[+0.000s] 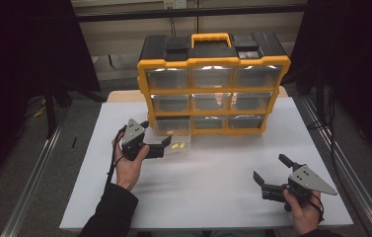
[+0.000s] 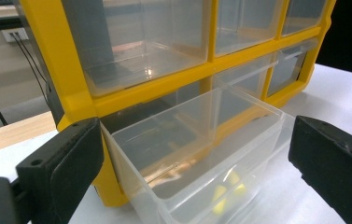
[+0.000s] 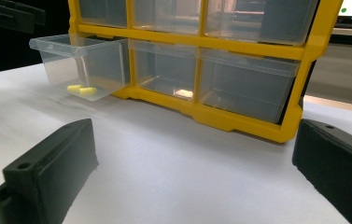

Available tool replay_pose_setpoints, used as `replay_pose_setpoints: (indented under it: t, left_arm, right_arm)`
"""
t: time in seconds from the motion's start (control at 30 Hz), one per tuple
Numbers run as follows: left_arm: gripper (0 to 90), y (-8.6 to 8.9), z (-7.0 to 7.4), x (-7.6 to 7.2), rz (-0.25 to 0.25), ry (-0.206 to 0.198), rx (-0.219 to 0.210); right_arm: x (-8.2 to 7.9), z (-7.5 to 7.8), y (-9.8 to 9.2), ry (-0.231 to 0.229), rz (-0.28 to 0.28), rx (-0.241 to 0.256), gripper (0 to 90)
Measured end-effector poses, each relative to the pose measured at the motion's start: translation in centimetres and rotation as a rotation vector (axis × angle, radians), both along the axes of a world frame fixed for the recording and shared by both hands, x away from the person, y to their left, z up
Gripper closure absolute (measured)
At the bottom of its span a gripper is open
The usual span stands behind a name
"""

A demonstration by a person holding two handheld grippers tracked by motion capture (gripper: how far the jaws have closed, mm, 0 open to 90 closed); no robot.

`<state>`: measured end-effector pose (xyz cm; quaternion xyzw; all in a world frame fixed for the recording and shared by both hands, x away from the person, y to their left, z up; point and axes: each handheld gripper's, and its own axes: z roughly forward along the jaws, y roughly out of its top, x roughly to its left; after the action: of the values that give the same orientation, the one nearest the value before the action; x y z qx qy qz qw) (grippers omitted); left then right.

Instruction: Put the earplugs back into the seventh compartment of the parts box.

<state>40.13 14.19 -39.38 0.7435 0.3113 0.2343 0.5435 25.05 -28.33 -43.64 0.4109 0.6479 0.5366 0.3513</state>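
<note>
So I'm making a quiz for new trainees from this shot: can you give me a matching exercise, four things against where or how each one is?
Things:
1. pulled-out drawer
2. yellow pieces
3. left gripper
4. right gripper

States:
A. open, over bare table near the front right
B. open, right in front of the bottom-left drawer
C. clear plastic, sticking out of the yellow organiser
D. small, lying on the white table by the drawer's front

Pairs: 1-C, 2-D, 3-B, 4-A
</note>
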Motion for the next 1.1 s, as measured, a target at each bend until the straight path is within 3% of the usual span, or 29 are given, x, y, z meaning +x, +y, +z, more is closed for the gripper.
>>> replay_pose_setpoints:
  t: [0.37,0.57,0.63,0.83,0.97,1.1]
  left_arm:
    - [4.0,1.8,-2.1,-1.4,0.043,0.029,-0.064]
    - [3.8,2.6,-2.9,-2.3,0.038,0.042,-0.098]
    - [3.7,2.9,-3.1,-2.6,0.052,0.022,-0.078]
    - [2.6,3.5,-3.6,-3.5,0.058,0.014,-0.086]
    - [2.0,3.9,-4.0,-4.1,0.111,0.007,-0.074]
    - [2.3,4.6,-4.2,-5.1,0.147,0.012,-0.097]
  right_arm:
    - [0.0,0.0,0.0,0.002,0.001,-0.002,0.0]
    - [-0.1,0.1,0.0,0.002,0.003,-0.001,0.0]
    - [-0.1,0.0,0.0,0.002,0.002,-0.001,0.0]
    - [-0.1,0.0,0.0,0.002,0.002,-0.001,0.0]
    - [-0.1,0.1,0.1,0.003,0.002,-0.003,0.0]
    - [0.0,0.0,0.1,0.002,-0.001,-0.002,0.0]
